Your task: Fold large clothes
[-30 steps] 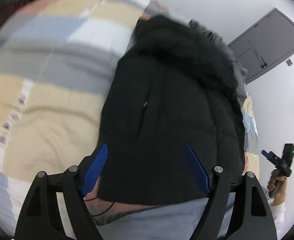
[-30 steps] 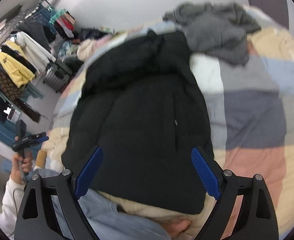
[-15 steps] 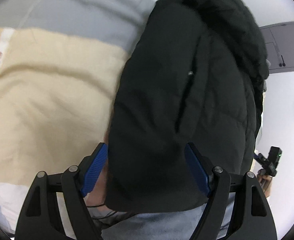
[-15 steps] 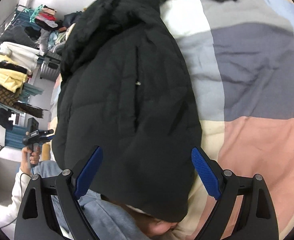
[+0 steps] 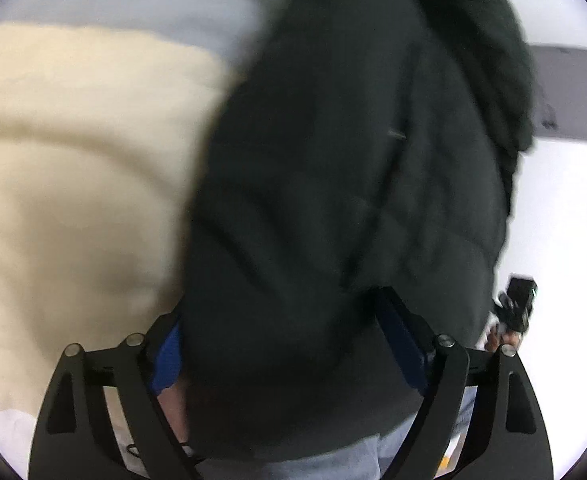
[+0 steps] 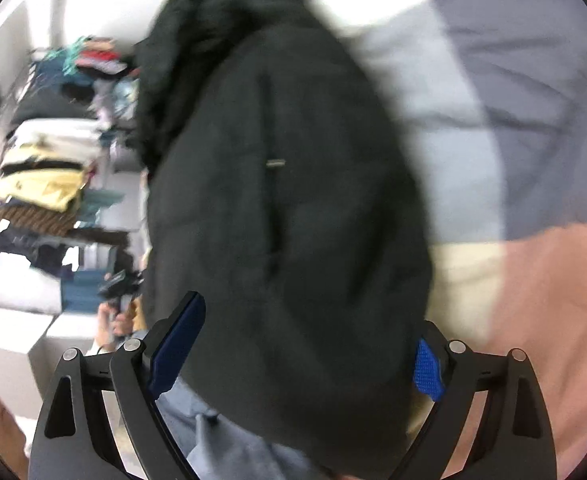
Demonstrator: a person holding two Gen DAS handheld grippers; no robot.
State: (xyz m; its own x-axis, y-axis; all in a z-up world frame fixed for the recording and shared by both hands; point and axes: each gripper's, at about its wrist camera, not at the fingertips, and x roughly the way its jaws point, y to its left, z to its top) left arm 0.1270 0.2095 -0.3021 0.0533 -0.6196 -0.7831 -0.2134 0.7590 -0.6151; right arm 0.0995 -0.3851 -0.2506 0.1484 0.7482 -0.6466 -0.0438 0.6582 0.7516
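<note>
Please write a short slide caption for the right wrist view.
Right gripper, open, straddles a black padded jacket on a patchwork quilt.

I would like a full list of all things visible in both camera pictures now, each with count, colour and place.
jacket: one, black, padded, lying on the bed, its near end between the fingers of both tongs
blanket: one, patchwork of cream, grey, blue and pink, covering the bed
door: one, grey, in the white wall behind, left wrist view
clothes: many, yellow, white, brown, dark, stacked on shelves at the left, right wrist view
boxes: two or so, white, on the floor under the clothes
trousers: light blue, bottom edge
left tongs: black, blue pads, jaws opening
right tongs: black, blue pads, open
</note>
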